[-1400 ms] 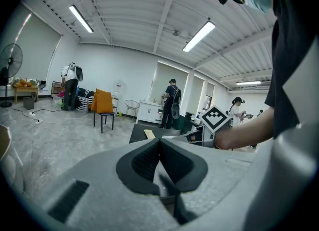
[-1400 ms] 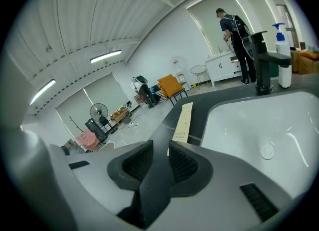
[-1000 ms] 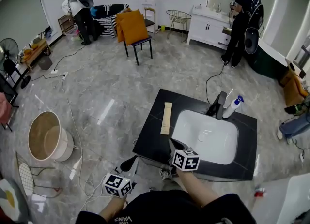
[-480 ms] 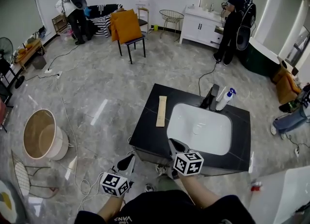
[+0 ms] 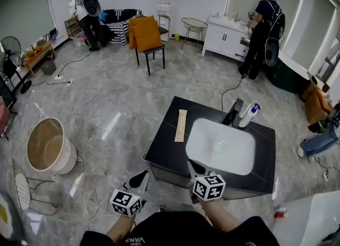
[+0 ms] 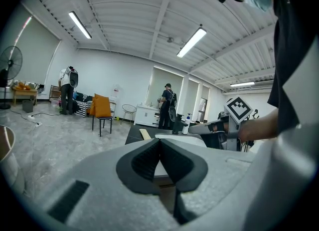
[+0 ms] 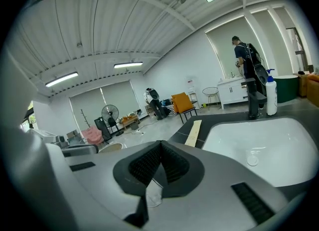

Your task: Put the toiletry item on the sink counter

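A black sink counter (image 5: 164, 146) with a white basin (image 5: 220, 146) stands before me. At its back are a black faucet (image 5: 234, 112) and a white pump bottle with a blue top (image 5: 249, 115); the bottle (image 7: 270, 95) also shows in the right gripper view. A pale flat strip (image 5: 181, 125) lies on the counter's left part. My right gripper (image 5: 190, 163) is shut and empty at the counter's near edge, its pads together (image 7: 160, 144). Lower and to the left, off the counter, my left gripper (image 5: 144, 175) is shut on nothing (image 6: 159, 140).
A round beige tub (image 5: 45, 146) and a wire chair (image 5: 24, 194) stand on the floor at left, with cables (image 5: 79, 133) trailing between. An orange-draped chair (image 5: 146, 35), a white vanity (image 5: 228, 30) and two people stand far back.
The head view swayed slightly. The right gripper sank a little toward the counter's near edge. Both grippers stay shut and empty.
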{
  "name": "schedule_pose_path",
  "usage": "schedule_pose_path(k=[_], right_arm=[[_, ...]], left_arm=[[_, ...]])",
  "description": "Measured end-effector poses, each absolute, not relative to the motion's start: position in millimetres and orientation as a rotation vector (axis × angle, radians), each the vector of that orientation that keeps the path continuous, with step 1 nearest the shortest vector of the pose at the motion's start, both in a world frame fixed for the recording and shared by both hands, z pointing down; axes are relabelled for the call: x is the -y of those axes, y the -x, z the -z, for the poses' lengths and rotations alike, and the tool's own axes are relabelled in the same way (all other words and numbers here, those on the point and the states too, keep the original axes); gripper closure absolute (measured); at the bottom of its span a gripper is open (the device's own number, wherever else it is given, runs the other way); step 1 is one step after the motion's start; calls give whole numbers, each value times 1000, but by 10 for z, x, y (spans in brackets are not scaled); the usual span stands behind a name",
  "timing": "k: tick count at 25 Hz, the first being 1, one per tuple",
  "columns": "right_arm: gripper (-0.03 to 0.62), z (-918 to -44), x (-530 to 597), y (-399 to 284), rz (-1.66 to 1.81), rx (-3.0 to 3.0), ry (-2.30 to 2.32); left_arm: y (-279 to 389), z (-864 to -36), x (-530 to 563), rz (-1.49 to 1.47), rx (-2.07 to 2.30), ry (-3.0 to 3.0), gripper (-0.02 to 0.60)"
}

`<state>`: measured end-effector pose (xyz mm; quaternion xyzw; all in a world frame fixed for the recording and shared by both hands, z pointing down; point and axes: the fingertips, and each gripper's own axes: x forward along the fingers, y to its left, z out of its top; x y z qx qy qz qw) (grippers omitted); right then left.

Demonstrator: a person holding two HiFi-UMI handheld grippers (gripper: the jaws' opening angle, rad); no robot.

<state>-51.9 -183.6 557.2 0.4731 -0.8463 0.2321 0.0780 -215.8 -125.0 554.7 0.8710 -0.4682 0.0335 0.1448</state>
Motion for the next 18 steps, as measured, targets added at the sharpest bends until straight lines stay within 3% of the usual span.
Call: schedule_pose_path(k=[18], right_arm=[[595,-5582,1568,239,-634,2540,-1313]], left_arm=[[1865,-5467,1074,-86,1428,-2492,577]])
